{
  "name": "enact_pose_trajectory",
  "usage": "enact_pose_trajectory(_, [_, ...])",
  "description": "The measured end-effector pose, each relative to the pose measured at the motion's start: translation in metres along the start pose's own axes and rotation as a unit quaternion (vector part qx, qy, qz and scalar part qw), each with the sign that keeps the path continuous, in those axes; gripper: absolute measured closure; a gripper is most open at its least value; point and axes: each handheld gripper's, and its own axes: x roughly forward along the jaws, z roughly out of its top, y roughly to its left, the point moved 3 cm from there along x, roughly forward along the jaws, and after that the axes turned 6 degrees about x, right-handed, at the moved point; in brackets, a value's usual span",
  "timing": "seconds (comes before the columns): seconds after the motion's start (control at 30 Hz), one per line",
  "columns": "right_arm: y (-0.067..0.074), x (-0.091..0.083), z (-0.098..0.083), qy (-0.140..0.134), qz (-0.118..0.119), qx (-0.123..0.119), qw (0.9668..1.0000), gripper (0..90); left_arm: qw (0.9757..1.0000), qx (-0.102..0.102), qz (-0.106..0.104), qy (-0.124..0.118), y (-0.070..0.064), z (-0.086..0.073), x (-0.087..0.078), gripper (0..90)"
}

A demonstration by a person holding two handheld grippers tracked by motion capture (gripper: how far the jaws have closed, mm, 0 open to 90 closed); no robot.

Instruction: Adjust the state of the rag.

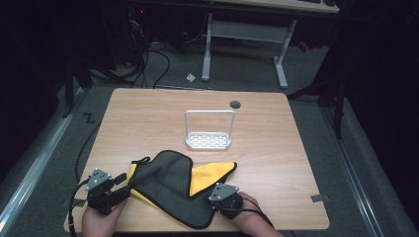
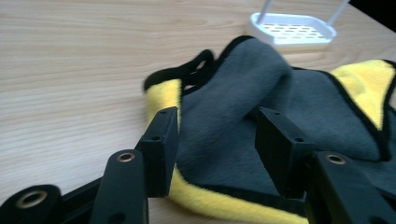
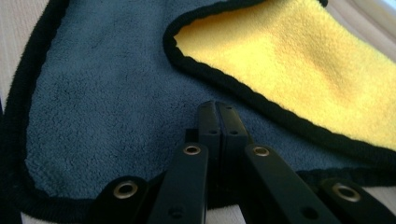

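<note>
Cloth (image 1: pixel 170 185), grey on one face and yellow on the other with black piping, lies rumpled on the near half of the wooden table (image 1: pixel 148 113); its near edge comes close to the table's front rim, and a yellow corner (image 1: pixel 217 170) pokes out toward the right; a small black loop (image 1: pixel 141 161) sits at its left end. Open wood runs all round the far half of the table and along both sides, so there is plenty of free board to left, right and beyond.

The left gripper (image 1: pixel 121 178) rests at the cloth's left end; in the left gripper view its jaws stand apart over the grey face and yellow hem (image 2: pixel 196 198), pads clear of the fabric, nothing pinched. The right gripper (image 1: pixel 213 203) sits at the cloth's near right edge; in the right gripper view its jaws are pressed flat together above the grey pile (image 3: pixel 107 116), just short of the black-edged yellow flap (image 3: pixel 289 79); whether any fabric is caught between them I cannot tell.

A white rack (image 1: pixel 209 140) with a tall wire handle stands past the cloth, apart from it, near the table's middle; a dark round cable hole (image 1: pixel 235 104) lies beyond that; neither blocks the grippers. Behind the table, on the floor, stand the white legs of a second desk (image 1: pixel 244 37).
</note>
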Motion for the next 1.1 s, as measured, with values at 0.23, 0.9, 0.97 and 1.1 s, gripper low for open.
enact_pose_trajectory(0.23, [-0.008, -0.009, -0.01, -0.001, -0.006, 0.022, 0.9997, 90.0, 0.9997, 0.019, -0.018, 0.001, -0.012, 0.01, 0.012, 50.0])
enact_pose_trajectory(0.9, [-0.078, -0.068, -0.075, -0.003, -0.138, 0.137, 0.981, 90.0, 0.9913, 0.038, -0.115, 0.052, -0.036, 0.022, 0.076, 70.9])
enact_pose_trajectory(0.97, [-0.082, -0.069, -0.077, -0.004, -0.139, 0.143, 0.9799, 90.0, 0.9883, 0.034, -0.138, 0.055, -0.04, 0.021, 0.079, 73.5])
enact_pose_trajectory(1.1, [-0.09, -0.068, -0.077, -0.007, -0.142, 0.153, 0.9779, 90.0, 0.9818, 0.058, -0.165, 0.074, -0.06, 0.014, 0.086, 73.6])
